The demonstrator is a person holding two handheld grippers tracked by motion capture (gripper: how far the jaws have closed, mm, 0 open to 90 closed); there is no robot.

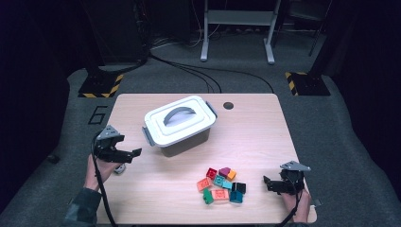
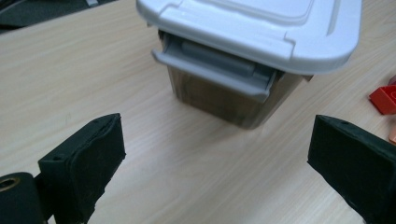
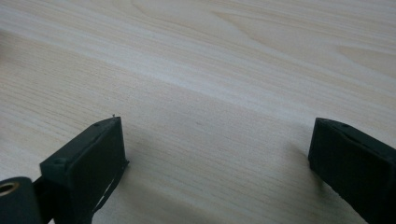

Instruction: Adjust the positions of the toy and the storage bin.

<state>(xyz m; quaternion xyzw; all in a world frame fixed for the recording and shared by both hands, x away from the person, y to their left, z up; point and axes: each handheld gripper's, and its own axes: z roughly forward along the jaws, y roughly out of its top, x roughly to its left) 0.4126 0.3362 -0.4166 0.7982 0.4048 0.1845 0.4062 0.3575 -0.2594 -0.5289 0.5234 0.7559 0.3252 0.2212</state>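
Spread, empty left gripper [image 2: 217,158] fingers face the box [image 1: 179,125]; rigid, light-looking, best gripped at its grey latch [image 2: 217,70].

The far part of the box [image 2: 243,70] and its white lid [image 2: 261,28] is cut off by the top edge of the left gripper view. A red brick [image 2: 385,99] is clipped at the right edge there. Stud details on the bricks [image 1: 221,184] cannot be resolved in the high view.

table [image 1: 265,127]: pale matt wood grain | box [image 2: 219,100]: smoky plastic | lid [image 2: 261,28]: glossy white plastic
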